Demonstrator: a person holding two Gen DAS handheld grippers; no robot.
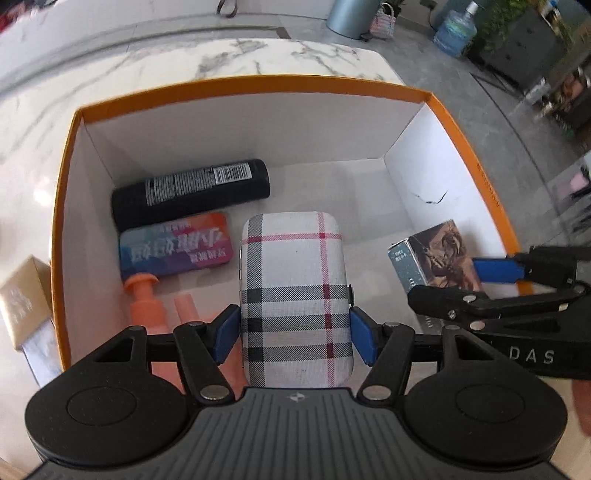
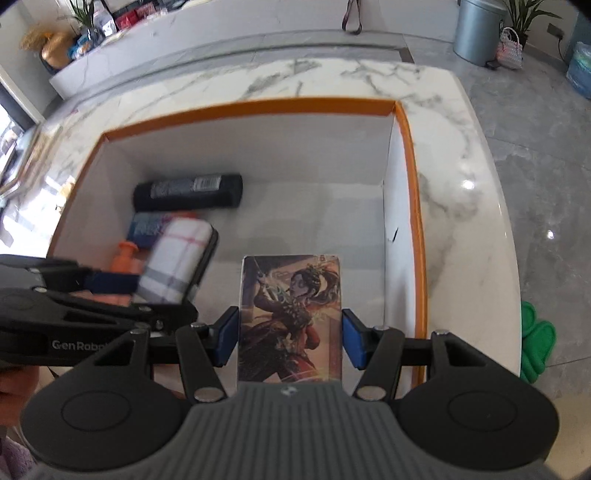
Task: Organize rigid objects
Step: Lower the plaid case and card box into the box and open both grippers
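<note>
An orange-rimmed white box [image 1: 258, 83] stands on the marble table. My left gripper [image 1: 294, 330] is shut on a plaid case [image 1: 294, 280] and holds it inside the box, near the front. In the right wrist view that plaid case [image 2: 177, 262] shows to the left. My right gripper [image 2: 291, 338] is shut on a small illustrated card box [image 2: 291, 314], held low in the box's right half; the left wrist view shows this card box [image 1: 437, 254] too. On the box floor lie a black cylinder [image 1: 192, 192], a colourful flat tin [image 1: 175, 245] and an orange pump bottle [image 1: 146, 302].
A tan carton [image 1: 26, 299] sits on the table outside the box's left wall. The marble table [image 2: 465, 192] ends close to the box's right side, with grey floor beyond. A grey bin [image 2: 476, 29] and a green thing [image 2: 535, 339] stand on the floor.
</note>
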